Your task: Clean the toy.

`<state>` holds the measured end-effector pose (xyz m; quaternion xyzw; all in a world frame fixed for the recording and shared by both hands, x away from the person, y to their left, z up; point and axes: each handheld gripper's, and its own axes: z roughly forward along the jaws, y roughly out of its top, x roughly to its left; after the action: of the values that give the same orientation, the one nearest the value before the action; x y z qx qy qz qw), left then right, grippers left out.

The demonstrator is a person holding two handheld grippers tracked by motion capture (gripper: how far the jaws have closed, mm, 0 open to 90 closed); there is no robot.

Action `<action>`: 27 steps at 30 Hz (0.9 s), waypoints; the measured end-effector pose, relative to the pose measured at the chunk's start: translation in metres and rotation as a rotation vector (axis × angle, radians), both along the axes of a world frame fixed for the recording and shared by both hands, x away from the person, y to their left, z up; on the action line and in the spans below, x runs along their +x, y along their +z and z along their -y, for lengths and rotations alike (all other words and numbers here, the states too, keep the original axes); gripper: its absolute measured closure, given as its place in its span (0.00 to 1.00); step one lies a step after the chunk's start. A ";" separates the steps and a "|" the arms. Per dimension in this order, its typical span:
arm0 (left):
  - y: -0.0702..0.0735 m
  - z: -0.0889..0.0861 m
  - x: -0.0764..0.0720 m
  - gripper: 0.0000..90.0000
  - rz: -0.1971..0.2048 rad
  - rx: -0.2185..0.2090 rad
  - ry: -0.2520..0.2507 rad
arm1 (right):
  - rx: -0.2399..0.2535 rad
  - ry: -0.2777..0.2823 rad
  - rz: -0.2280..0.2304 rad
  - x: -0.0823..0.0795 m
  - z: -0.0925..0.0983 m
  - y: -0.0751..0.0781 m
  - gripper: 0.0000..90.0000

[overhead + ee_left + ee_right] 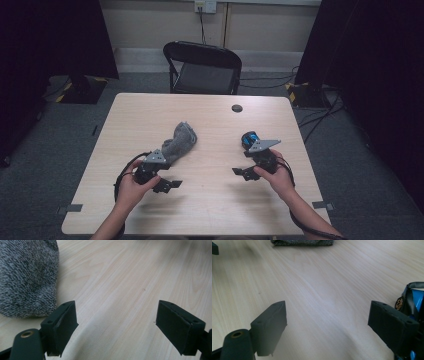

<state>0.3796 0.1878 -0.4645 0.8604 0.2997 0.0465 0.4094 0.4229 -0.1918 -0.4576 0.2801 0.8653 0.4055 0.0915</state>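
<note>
**Grey sock and blue roll on a pale wood table, both grippers spread**

The table (210,200) is light wood-grain laminate with rounded corners, standing on grey carpet. A small dark round cap (237,108) sits in the tabletop near its far edge. Behind the table stands a black folding chair (202,67), and beyond it a pale wall with a socket (205,6) and a cable hanging down. Dark curtains close off both sides of the room.

No box, tray or other container is on the table.

At the left, the left gripper (170,184) is held low over the wood with its jaws spread wide and nothing between them. Just beside it, toward the far side, lies the sock (181,143): a crumpled, marled grey knit, bunched and lying diagonally; in the left gripper view the sock (26,277) is close by the left-hand jaw, apart from it.

At the right, the right gripper (243,172) also has its jaws wide apart over bare wood. A blue and black roll (249,138) lies just beyond it, beside its right-hand jaw in the right gripper view (412,298).
</note>
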 end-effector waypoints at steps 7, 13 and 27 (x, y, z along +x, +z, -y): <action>-0.007 0.004 -0.006 0.19 -0.003 0.007 -0.025 | -0.009 0.021 -0.004 -0.007 -0.001 -0.005 0.17; -0.011 0.009 -0.010 0.19 0.002 0.019 -0.043 | -0.010 0.030 -0.014 -0.013 -0.002 -0.010 0.17; -0.022 0.023 -0.018 0.19 0.015 0.053 -0.098 | -0.020 0.070 -0.020 -0.025 -0.008 -0.021 0.17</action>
<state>0.3619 0.1645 -0.4861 0.8842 0.2529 0.0409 0.3905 0.3977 -0.1834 -0.4786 0.2529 0.8794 0.3970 0.0715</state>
